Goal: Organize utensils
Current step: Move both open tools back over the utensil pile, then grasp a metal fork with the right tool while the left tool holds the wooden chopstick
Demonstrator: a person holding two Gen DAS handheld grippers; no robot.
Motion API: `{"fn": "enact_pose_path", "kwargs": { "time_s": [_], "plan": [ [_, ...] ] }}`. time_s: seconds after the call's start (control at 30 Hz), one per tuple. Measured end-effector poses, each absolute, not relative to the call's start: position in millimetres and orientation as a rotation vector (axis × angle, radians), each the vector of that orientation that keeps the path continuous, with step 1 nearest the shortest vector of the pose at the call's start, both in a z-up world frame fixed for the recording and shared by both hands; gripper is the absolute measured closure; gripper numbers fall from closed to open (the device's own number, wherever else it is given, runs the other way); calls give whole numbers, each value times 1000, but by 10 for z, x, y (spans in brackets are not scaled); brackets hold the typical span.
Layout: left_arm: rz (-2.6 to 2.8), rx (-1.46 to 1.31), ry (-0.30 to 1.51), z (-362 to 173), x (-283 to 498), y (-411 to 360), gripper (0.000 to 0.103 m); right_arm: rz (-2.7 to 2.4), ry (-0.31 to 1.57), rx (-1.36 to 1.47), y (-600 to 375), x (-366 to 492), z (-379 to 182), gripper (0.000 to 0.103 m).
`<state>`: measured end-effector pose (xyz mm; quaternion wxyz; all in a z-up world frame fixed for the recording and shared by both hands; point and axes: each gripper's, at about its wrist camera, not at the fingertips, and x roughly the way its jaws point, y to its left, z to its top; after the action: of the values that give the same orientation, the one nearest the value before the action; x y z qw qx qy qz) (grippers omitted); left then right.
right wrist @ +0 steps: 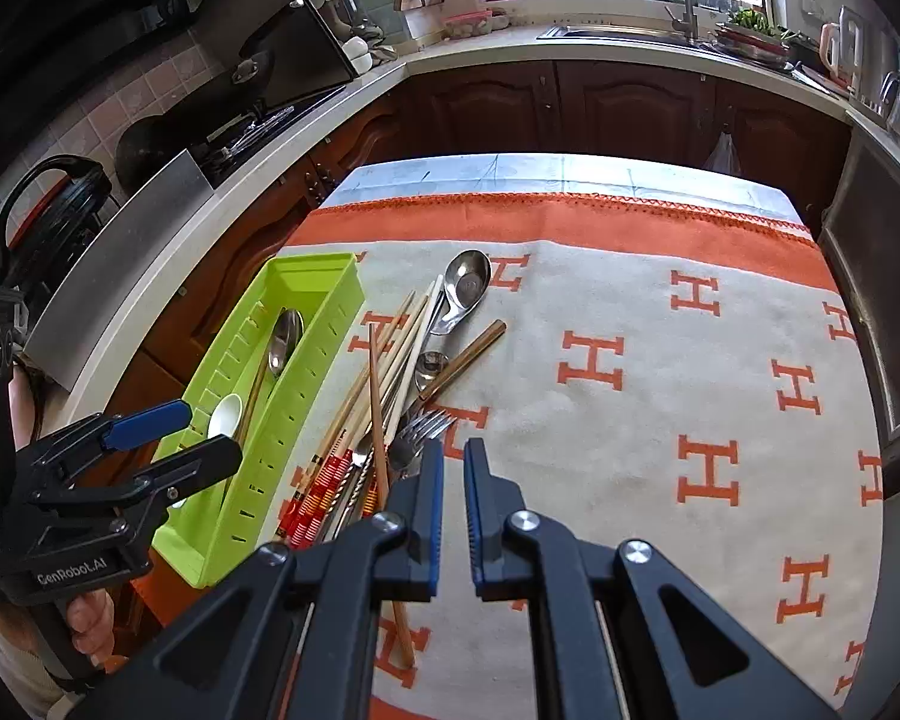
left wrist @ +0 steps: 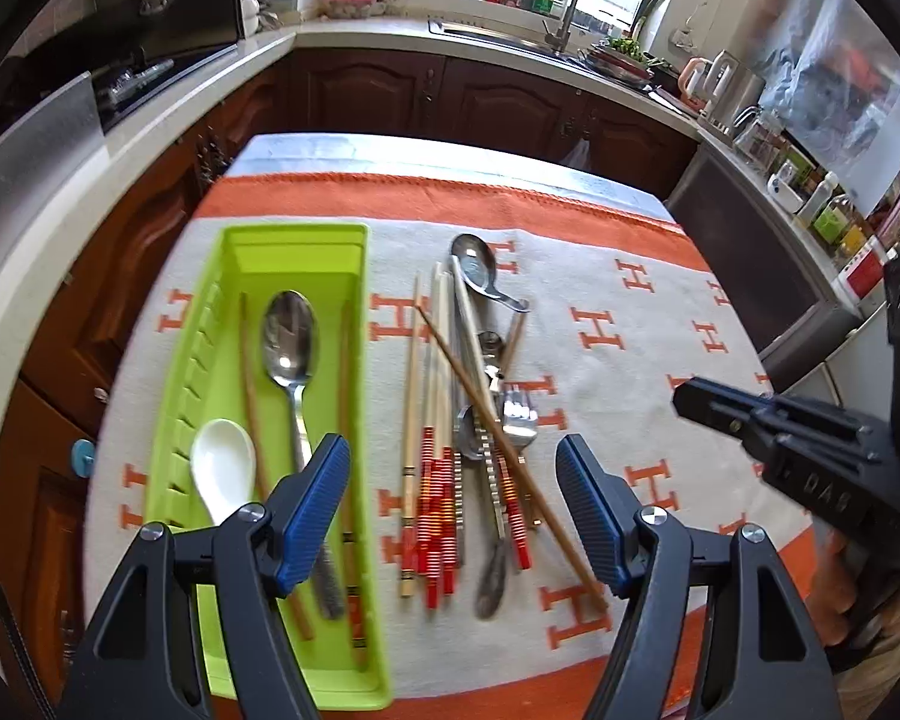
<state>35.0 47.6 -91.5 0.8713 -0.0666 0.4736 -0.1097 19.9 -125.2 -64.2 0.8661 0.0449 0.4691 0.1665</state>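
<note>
A lime green utensil tray lies on the left of the cloth. It holds a steel spoon, a white ceramic spoon and brown chopsticks. To its right lies a loose pile of chopsticks, steel spoons and a fork. My left gripper is open and empty, above the near end of the tray and pile. My right gripper is nearly shut and empty, above the cloth just right of the pile's near end.
The table carries a grey cloth with an orange border and orange H marks. Dark wood cabinets, a stove at left, a sink at the back and a crowded counter at right surround it.
</note>
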Motion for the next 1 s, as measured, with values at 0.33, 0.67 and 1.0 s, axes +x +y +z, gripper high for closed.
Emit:
{"fn": "enact_pose_path", "kwargs": {
  "time_s": [0.33,0.67,1.0],
  "plan": [
    [-264,-204,1086,-1276,675,188,62,369,1002,114,-1373,184,-935,96],
    [-191,-226,1120,-1524,1112,132,66,415,1028,144,-1380,285,-1137,96],
    [-187,-244,1161,-1757,1275,85,83,439,1043,173,-1359,388,-1245,96]
  ]
}}
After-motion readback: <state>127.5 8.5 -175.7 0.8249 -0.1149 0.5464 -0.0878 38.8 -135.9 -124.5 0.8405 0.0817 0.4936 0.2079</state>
